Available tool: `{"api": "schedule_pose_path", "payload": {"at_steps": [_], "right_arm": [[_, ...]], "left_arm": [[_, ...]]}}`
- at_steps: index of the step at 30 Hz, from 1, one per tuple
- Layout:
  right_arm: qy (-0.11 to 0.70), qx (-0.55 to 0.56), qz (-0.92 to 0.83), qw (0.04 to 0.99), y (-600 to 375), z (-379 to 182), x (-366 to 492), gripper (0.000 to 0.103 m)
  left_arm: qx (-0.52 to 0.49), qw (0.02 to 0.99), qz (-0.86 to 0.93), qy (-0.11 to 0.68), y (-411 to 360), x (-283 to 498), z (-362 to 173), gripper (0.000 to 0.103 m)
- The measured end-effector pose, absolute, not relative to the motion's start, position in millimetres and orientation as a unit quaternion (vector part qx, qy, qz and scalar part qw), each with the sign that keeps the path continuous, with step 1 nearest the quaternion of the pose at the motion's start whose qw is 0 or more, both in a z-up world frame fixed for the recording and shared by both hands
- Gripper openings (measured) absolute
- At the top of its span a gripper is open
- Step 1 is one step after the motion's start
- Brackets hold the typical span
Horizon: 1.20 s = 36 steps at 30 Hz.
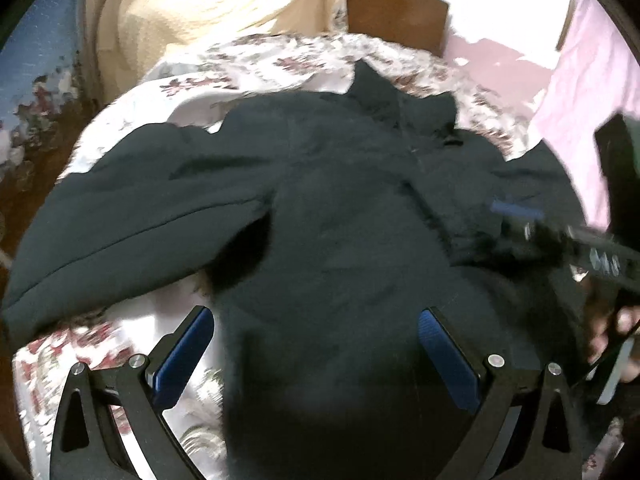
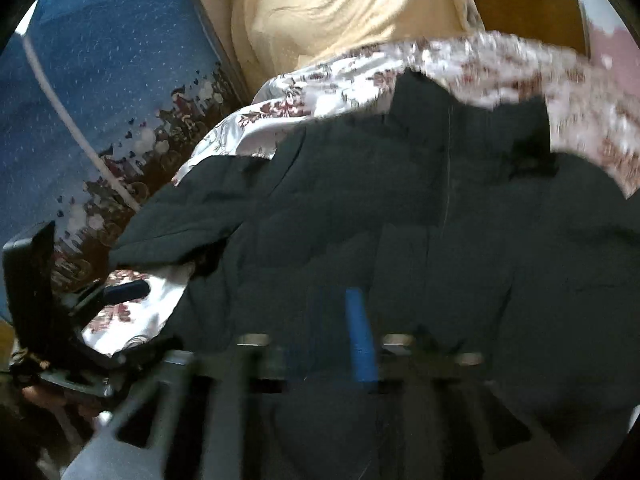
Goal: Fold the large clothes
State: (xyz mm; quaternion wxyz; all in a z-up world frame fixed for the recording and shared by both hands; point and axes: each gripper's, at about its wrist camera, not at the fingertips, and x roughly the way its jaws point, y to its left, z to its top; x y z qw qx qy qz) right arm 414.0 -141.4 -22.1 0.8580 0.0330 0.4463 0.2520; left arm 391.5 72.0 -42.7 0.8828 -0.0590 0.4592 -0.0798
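Observation:
A large dark jacket (image 1: 340, 208) lies spread on a floral bedspread (image 1: 280, 60), collar at the far end and one sleeve stretched to the left. My left gripper (image 1: 316, 344) is open, its blue pads wide apart just above the jacket's near hem. The right gripper (image 1: 520, 216) shows blurred at the right, over the jacket's right side. In the right wrist view the jacket (image 2: 440, 220) fills the middle. My right gripper (image 2: 340, 336) is blurred by motion; its blue pads stand close together over the dark cloth. The left gripper (image 2: 120, 292) shows at the left.
A cream blanket (image 1: 200, 4) lies beyond the bed's far end. A blue patterned cloth (image 2: 100, 80) hangs at the left. A wooden board (image 1: 396, 12) and pink fabric (image 1: 580, 80) are at the far right.

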Motion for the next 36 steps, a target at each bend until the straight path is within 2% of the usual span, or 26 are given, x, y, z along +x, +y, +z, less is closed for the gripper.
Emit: {"api": "schedule_pose_path", "payload": {"at_steps": [1,5,8,15,18,20,21,23,26,32,36], "right_arm": [[0.444,0.039,0.254,0.858,-146.2,-22.1,405.8,0.064],[0.432,-0.002,0.239,0.87,-167.9,-15.6,377.5,0.066],[0.424,-0.045,0.192,0.884,-200.0,-9.8,357.9,0.07],[0.419,-0.015,0.137,0.897,-274.3,-7.1,341.6,0.071],[0.419,0.008,0.127,0.899,-292.6,-16.4,341.2,0.071],[0.413,0.017,0.124,0.902,-300.3,-21.8,340.1,0.071],[0.41,0.017,0.122,0.904,-300.3,-24.7,338.9,0.071],[0.399,0.014,0.116,0.91,-302.8,-27.3,338.1,0.071],[0.38,0.013,0.102,0.919,-304.5,-26.7,337.5,0.071],[0.325,-0.018,0.097,0.941,-303.9,0.2,332.5,0.071],[0.32,-0.018,0.076,0.944,-306.7,9.2,352.6,0.078]], "left_arm": [[-0.069,0.884,-0.094,0.454,71.5,394.2,-42.8,0.103],[-0.111,0.877,-0.142,0.445,56.4,412.7,-45.6,0.103],[-0.147,0.865,-0.171,0.447,32.0,431.7,-50.1,0.103],[-0.173,0.853,-0.177,0.46,-34.0,477.4,-74.3,0.101],[-0.162,0.847,-0.149,0.484,-52.2,494.2,-86.2,0.074],[-0.165,0.839,-0.141,0.498,-55.8,499.2,-92.2,0.049],[-0.163,0.839,-0.135,0.501,-58.2,501.1,-94.1,0.044],[-0.148,0.849,-0.121,0.493,-60.9,500.8,-91.7,0.013],[-0.158,0.858,-0.114,0.476,-54.0,498.5,-81.3,0.009],[-0.1,0.912,-0.047,0.394,-10.9,471.4,-28.5,0.007],[-0.079,0.92,0.002,0.384,24.4,462.3,-15.2,0.007]]}}
